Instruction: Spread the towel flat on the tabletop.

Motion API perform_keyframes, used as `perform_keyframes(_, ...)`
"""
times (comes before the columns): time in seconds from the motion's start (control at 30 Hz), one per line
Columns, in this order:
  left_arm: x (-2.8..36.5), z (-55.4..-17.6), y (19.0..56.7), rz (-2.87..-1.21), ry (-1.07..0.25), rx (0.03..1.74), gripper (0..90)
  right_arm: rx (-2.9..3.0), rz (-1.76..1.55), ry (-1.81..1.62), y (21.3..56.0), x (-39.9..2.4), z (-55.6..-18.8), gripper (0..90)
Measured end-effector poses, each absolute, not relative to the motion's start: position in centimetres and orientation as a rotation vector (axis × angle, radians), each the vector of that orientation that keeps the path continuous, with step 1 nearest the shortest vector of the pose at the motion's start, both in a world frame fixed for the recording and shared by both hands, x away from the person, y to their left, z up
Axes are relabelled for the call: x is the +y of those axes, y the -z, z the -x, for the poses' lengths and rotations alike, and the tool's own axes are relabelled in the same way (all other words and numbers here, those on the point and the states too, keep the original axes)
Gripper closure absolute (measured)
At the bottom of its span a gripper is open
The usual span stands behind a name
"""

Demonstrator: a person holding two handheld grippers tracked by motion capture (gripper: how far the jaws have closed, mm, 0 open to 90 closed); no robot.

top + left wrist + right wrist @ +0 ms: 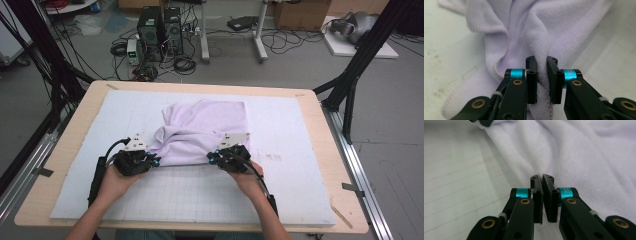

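Here, a person stands at a counter point(320, 150) covered by a white gridded mat point(200, 195), with a pale lilac cloth point(205, 127) lying crumpled near the middle of it. On the left, the left tongs point(150, 159) are clenched on a raised fold at the cloth's near left edge; in the left gripper view the hemmed fabric point(541, 82) fills the gap between the jaws. Further right, the right tongs point(214, 158) grip the near right edge, and in the right gripper view their jaws are pressed almost together on a thin layer of cloth point(542, 187).

The cloth looks light, soft and limp, likely a fine knit, so it should sag and drape when lifted. The hemmed edges and corners seem the surest places to hold.

No containers stand on the counter.
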State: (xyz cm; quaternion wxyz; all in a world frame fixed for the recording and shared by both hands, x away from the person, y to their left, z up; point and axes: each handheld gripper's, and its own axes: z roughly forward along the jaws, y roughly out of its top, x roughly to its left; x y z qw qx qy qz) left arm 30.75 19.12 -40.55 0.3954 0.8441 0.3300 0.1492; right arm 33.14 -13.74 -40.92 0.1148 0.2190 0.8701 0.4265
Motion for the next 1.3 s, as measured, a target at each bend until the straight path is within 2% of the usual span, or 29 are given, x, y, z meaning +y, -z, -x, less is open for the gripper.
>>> perform_keyframes(0.37, 16.5, -26.9, 35.1, -2.052, -0.316, 0.669, 79.7, 2.489, -0.585, -1.343, 35.1, -19.3, -28.9, 88.1)
perform_keyframes(0.5, 15.7, -27.8, 34.8, -2.031, -0.318, 0.674, 79.8, 2.463, -0.585, -1.335, 33.5, -20.4, -28.7, 88.1)
perform_keyframes(0.6, 15.5, -30.1, 35.9, -2.028, -0.336, 0.739, 79.5, 2.477, -0.640, -1.306, 34.1, -20.2, -31.0, 88.0)
perform_keyframes(0.83, 15.1, -35.8, 40.1, -2.081, -0.330, 0.907, 79.1, 2.558, -0.810, -1.168, 38.5, -18.3, -37.4, 87.9)
perform_keyframes(1.0, 15.0, -37.4, 41.9, -2.111, -0.295, 0.941, 77.2, 2.616, -0.877, -1.097, 41.0, -17.3, -39.3, 86.8)
perform_keyframes(1.07, 15.1, -37.1, 41.5, -2.105, -0.316, 0.934, 72.8, 2.605, -0.870, -1.105, 41.0, -17.2, -39.3, 83.2)
perform_keyframes(1.1, 15.3, -36.9, 41.1, -2.100, -0.323, 0.924, 69.9, 2.601, -0.872, -1.117, 40.7, -17.3, -39.1, 77.7)
perform_keyframes(1.13, 15.6, -36.6, 40.7, -2.085, -0.329, 0.919, 67.7, 2.582, -0.879, -1.150, 40.4, -17.5, -38.9, 68.6)
perform_keyframes(1.23, 16.3, -35.1, 39.2, -2.056, -0.376, 0.891, 62.4, 2.531, -0.859, -1.253, 39.2, -18.4, -37.7, 62.0)
perform_keyframes(1.3, 16.9, -33.9, 38.6, -2.048, -0.400, 0.871, 58.1, 2.490, -0.823, -1.289, 38.4, -18.9, -36.0, 61.0)
